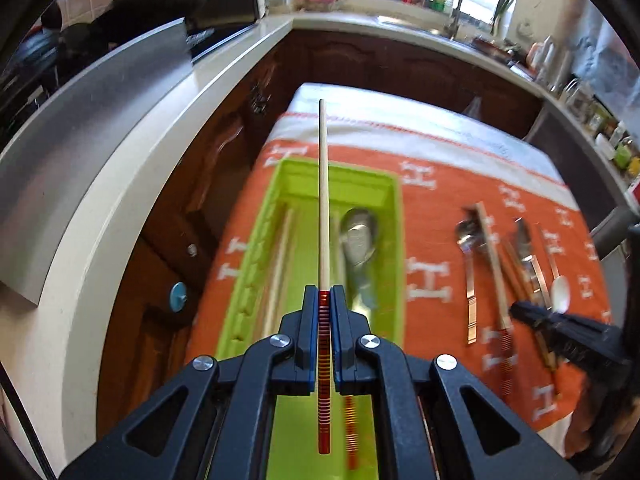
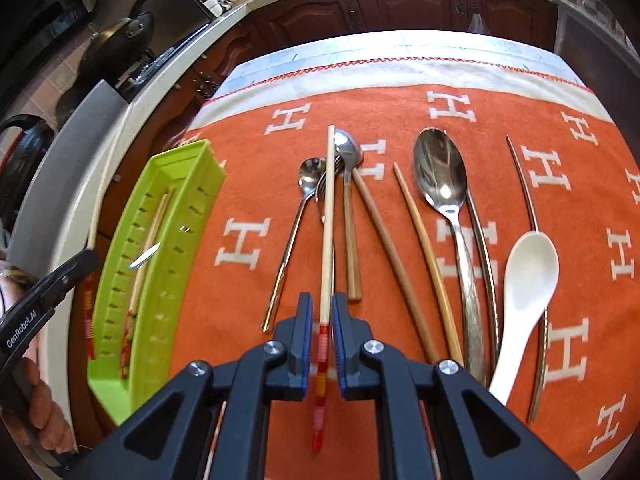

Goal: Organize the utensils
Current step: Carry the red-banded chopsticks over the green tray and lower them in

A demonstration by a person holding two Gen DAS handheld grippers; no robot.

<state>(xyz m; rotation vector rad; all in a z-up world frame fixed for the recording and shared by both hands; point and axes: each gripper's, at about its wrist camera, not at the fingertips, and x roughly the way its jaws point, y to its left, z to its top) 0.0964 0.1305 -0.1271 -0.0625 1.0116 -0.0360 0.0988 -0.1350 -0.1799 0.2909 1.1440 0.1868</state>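
Left gripper (image 1: 325, 294): we clamp 1 chopstick (image 1: 323, 184) above green tray (image 1: 394, 240), aligned for its slot | Right gripper (image 2: 322, 308): jaws narrow, straddling 1 chopstick (image 2: 329, 216) on orange cloth (image 2: 248, 184); grip uncertain.

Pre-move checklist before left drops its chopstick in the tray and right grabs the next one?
1. Left gripper shut on held chopstick, grip at the red-banded end: ok.
2. Held chopstick lined up lengthwise over the green tray: ok.
3. Target compartment: chopsticks already lie in the left slot, a metal spoon in the right one; held stick sits between them: cannot tell.
4. Right gripper straddles the table chopstick, gap visible both sides, not clamped: ok.
5. Table chopstick lies across a fork; lifting may drag it: not ok.
6. Height above tray: cannot tell.
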